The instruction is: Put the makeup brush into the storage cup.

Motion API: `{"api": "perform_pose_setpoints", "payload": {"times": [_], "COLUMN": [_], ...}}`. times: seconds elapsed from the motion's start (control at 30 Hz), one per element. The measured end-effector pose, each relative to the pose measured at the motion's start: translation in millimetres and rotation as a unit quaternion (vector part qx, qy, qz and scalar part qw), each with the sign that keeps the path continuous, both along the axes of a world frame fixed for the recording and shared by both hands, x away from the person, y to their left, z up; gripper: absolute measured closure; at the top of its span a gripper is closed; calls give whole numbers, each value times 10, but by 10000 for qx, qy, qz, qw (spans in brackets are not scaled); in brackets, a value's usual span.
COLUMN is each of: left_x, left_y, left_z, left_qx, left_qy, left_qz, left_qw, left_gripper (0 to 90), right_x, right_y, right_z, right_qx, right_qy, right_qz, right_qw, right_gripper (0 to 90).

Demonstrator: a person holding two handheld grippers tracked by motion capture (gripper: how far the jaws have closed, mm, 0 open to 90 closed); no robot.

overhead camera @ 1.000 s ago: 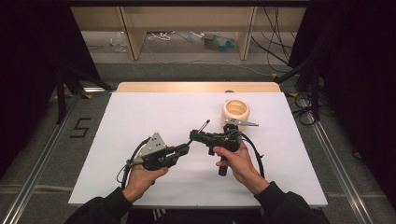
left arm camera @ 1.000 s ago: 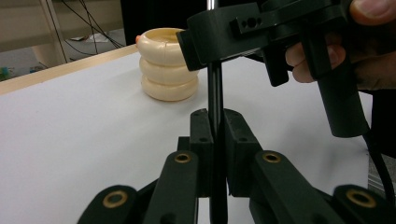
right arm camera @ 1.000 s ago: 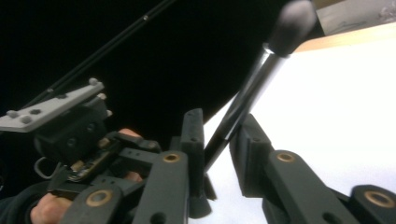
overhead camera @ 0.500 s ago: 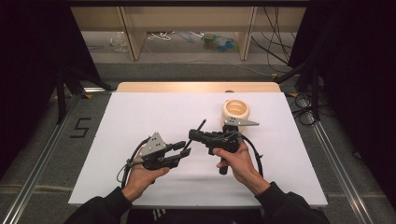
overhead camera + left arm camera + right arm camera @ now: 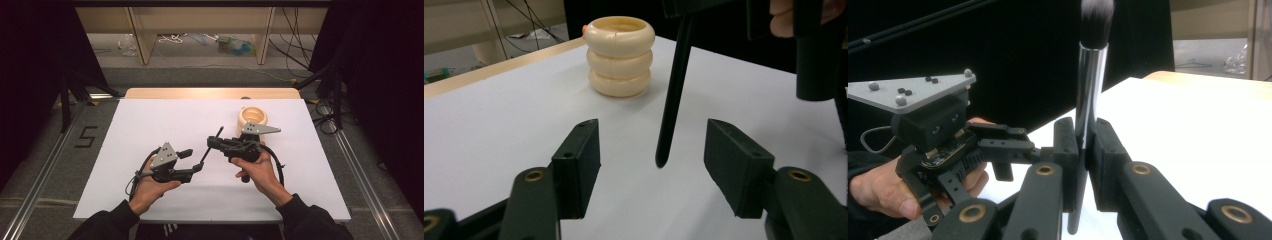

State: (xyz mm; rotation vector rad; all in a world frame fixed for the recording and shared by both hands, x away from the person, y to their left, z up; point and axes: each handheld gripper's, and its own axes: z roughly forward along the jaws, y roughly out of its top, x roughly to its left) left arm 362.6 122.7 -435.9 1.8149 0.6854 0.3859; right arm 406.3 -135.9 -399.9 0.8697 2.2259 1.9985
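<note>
The right gripper (image 5: 1083,145) is clamping a makeup brush (image 5: 1091,70) by its handle. The left gripper (image 5: 651,150) has just been opening and is holding nothing, with the brush tip hanging between its jaws, near the front edge of the table (image 5: 150,120).

a cream ringed holder (image 5: 252,118) stands on the white table (image 5: 150,125).

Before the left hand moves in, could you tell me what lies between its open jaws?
The brush handle tip hangs between them untouched, seen in the left gripper view.
</note>
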Motion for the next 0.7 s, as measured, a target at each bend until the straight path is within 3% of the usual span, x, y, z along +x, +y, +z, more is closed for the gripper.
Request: {"api": "perform_pose_setpoints", "payload": {"times": [0.07,0.2,0.27,0.37,0.4,0.43,0.63,0.67,0.7], "left_x": [8,8,6,4,2,-2,-7,-10,-15], "left_y": [14,31,43,51,53,55,73,77,79], "left_z": [0,5,9,17,18,19,31,33,32], "left_qx": [-14,-50,-36,-57,-71,-70,-40,-17,2], "left_qy": [28,15,-10,-9,-3,-1,-35,-37,-35], "left_qz": [46,52,62,62,54,56,37,25,19], "left_qw": [10000,10000,10000,10000,10000,10000,10000,10000,10000], "left_gripper": [363,349,342,339,338,336,322,321,320], "right_x": [20,27,38,52,54,68,86,91,103], "right_y": [-31,-61,-89,-110,-128,-131,-176,-203,-203], "right_z": [3,12,22,23,32,24,35,50,49], "right_qx": [-166,-268,-497,-533,-651,-626,-708,-861,-840], "right_qy": [-174,-177,-326,-331,-323,-413,-386,-399,-473], "right_qz": [-68,-111,-197,-248,-243,-276,-348,-351,-407], "right_qw": [9997,9994,9980,9977,9971,9968,9961,9949,9945], "right_gripper": [839,839,839,838,839,839,839,839,839]}}
